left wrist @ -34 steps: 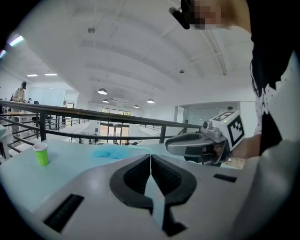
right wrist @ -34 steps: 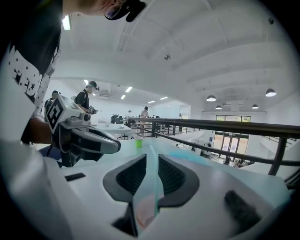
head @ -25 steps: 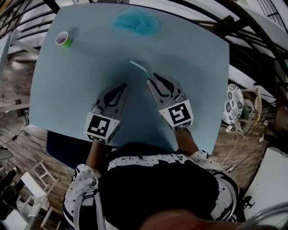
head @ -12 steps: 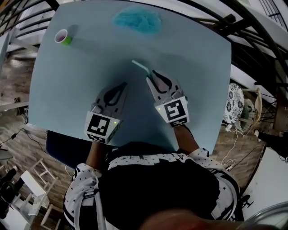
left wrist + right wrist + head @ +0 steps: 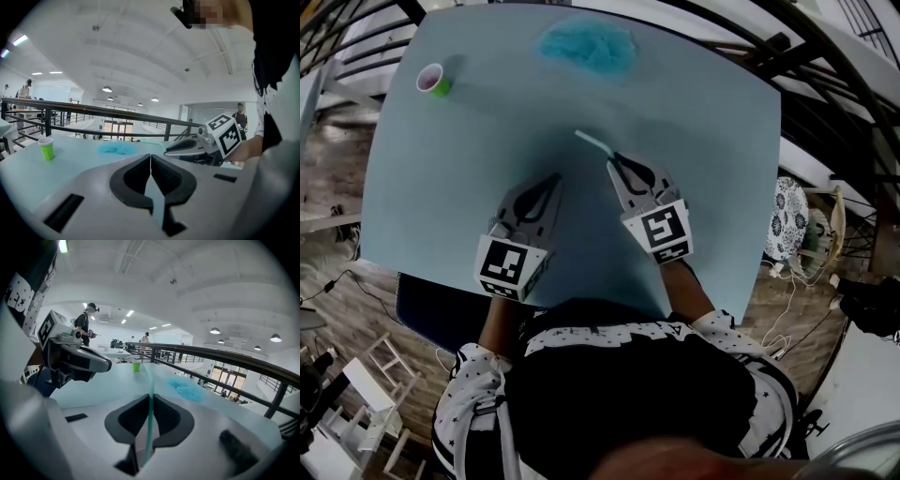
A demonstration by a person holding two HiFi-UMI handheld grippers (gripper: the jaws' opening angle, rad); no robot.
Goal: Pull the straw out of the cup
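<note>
Straw (image 5: 591, 142) between jaws of right tool (image 5: 616, 161), well apart from cup (image 5: 432, 81)

Cup (image 5: 432, 81) left; cloth (image 5: 586, 45) (on table (image 5: 703, 187)) behind straw (image 5: 592, 143).

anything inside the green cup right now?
No straw stands in the green cup; its bottom is too small to make out. The straw is clamped in the right hand-held gripper.

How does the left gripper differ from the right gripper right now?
The right gripper is shut on the straw; the left gripper is shut on nothing. The right gripper reaches farther across the table than the left gripper. Both have their jaws together and point away from the person.
</note>
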